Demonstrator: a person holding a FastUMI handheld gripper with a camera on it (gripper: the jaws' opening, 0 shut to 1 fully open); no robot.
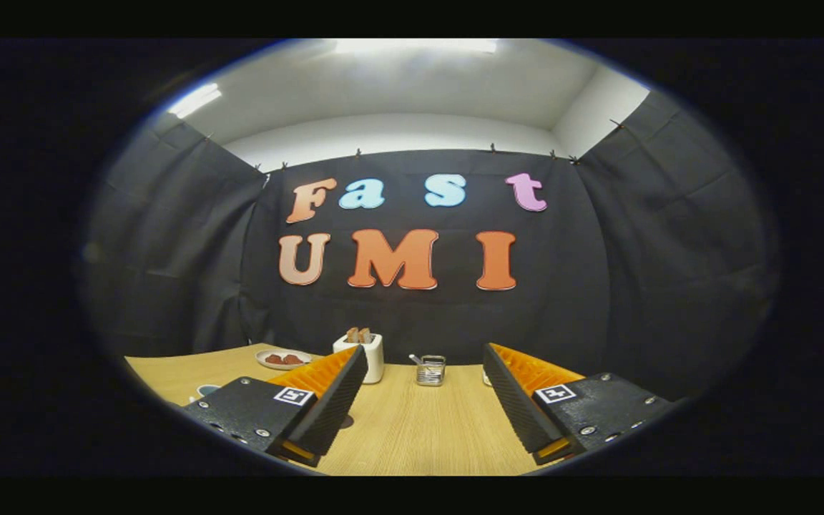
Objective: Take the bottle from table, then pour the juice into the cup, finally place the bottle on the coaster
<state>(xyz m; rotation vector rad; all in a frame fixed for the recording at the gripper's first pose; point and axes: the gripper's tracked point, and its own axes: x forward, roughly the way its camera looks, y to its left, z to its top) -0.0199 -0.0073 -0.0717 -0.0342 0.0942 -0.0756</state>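
Note:
My gripper (425, 348) is open, its two fingers spread wide over the wooden table (412, 436) with nothing between them. A small dark round patch (346, 422) lies on the table at the inner edge of the left finger, mostly hidden by it; I cannot tell what it is. A small round bluish rim (206, 390) peeks out on the outer side of the left finger, too little of it showing to name. A bit of a pale object (486, 376) shows just behind the right finger's tip.
At the table's far edge stand a white toaster (373, 357) with bread slices in it, a plate (283, 358) with reddish pieces to its left, and a small wire holder (430, 370) between the fingers. Black cloth walls close the booth behind.

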